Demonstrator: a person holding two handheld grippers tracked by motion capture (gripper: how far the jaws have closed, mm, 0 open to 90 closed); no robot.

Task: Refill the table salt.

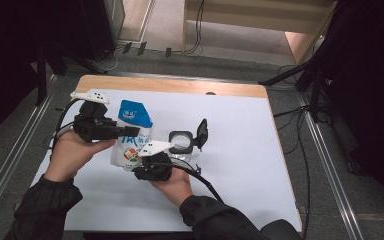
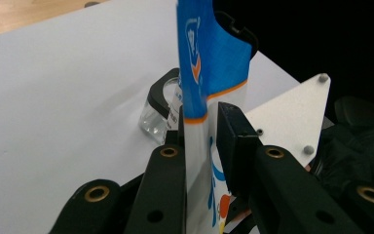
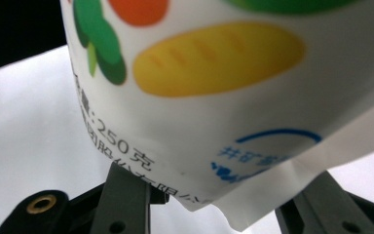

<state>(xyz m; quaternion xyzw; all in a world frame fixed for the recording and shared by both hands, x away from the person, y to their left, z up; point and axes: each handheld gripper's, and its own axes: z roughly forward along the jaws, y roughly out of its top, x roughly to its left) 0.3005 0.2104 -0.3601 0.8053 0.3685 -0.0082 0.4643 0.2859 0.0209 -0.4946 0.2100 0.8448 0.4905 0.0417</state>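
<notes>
Two grippers share one pouch [image 1: 132, 135] above the table [image 1: 240, 150]: the left gripper [image 2: 202, 141] pinches its upper edge, apparently to steady it, while the right gripper's [image 1: 147, 160] grip stays unclear beside the open jar [image 1: 181, 141].

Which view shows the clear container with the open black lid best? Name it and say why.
The high view: the clear container sits whole on the table, lid raised. The left gripper view catches part of it behind the pouch. The right gripper view shows the pouch close up.
</notes>
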